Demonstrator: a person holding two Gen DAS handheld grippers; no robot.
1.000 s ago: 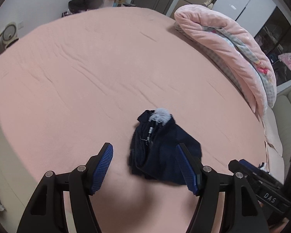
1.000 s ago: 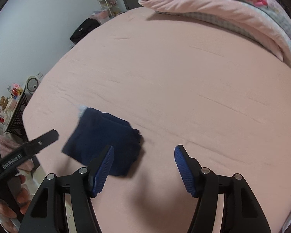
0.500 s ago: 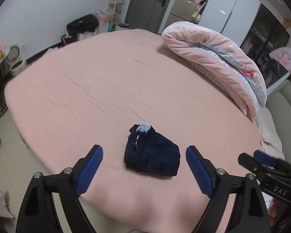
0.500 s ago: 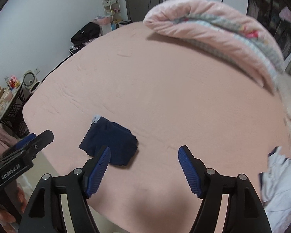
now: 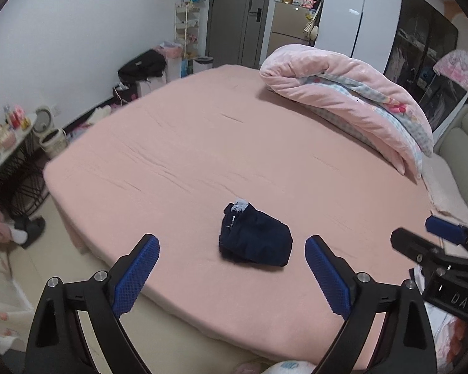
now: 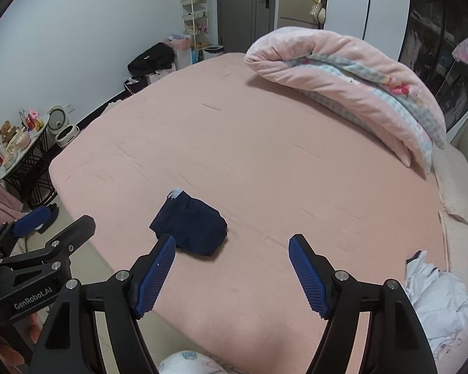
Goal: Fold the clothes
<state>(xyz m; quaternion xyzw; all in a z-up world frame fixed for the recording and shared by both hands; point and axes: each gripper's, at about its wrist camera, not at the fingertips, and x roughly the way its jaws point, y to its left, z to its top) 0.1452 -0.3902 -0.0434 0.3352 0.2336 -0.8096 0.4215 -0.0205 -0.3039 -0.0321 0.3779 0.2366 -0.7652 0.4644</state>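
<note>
Left wrist view: left gripper (image 5: 232, 275) hung above the near edge of the bed (image 5: 202, 143), jaws spread wide, nothing between them. The garment (image 5: 255, 239), dark navy and folded into a small bundle, lay on the pink sheet near the bed's near edge, ahead of the fingers and apart from them. A pale patch showed at its far corner. Right gripper (image 5: 433, 237) poked in from the right side, off the garment; blue pad visible, opening could not be told from here. A rolled pink quilt (image 5: 352, 93) sat at the far right of the bed. A side table (image 5: 6, 152) with clutter stood left of the bed, a black bag (image 5: 143, 65) by the far wall.

Right wrist view: right gripper (image 6: 232, 272) was also wide open and empty, held over the bed's near edge. The garment (image 6: 190, 226) lay just beyond its left finger, not touching. Left gripper (image 6: 53, 227) came in from the left, over the floor beside the bed, clear of the garment. A white clothes pile (image 6: 433, 293) lay at the right edge of the bed. Quilt (image 6: 352, 81) far right, side table (image 6: 21, 152) left.
</note>
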